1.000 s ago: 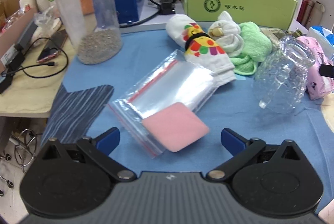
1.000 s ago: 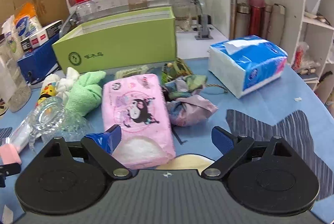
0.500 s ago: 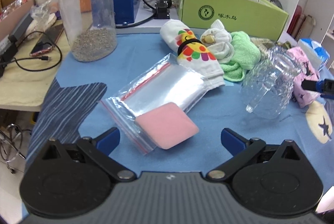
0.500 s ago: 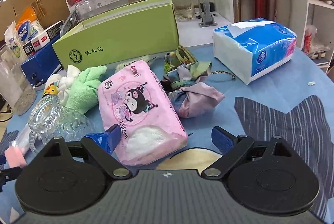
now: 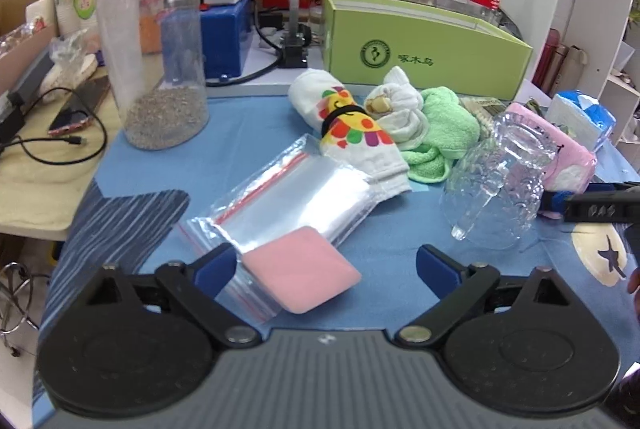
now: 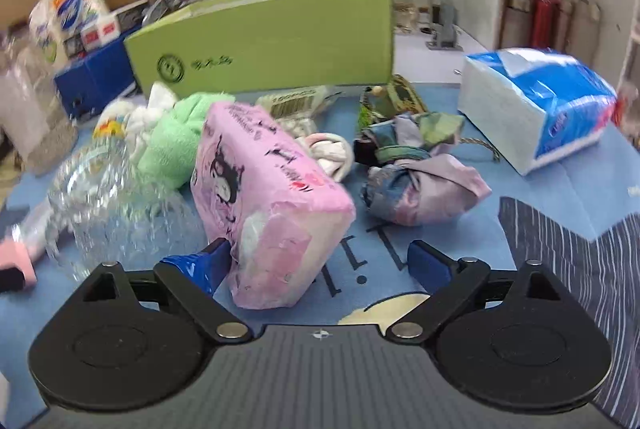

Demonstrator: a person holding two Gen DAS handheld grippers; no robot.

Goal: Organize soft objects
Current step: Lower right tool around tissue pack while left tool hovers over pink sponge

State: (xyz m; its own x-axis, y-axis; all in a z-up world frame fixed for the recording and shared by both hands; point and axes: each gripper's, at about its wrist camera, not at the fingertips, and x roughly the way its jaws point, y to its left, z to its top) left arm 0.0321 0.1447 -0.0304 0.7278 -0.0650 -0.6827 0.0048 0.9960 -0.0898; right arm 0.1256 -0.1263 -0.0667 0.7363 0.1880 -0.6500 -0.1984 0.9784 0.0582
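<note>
While the pink cartoon-printed tissue pack [image 6: 264, 205] lies tilted on the blue worktop [image 6: 520, 189], the right claw [image 6: 318, 265] gapes wide around its near end. Left claw [image 5: 326, 269], equally wide, hovers over a flat pink sponge [image 5: 302, 279] on a clear zip bag [image 5: 288, 201].

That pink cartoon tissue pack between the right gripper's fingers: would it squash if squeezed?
Probably. The pink tissue pack has a wrinkled soft wrapper, so it should dent and feel light. The plastic film may slip. The right gripper is open around it, one finger touching its side.
</note>
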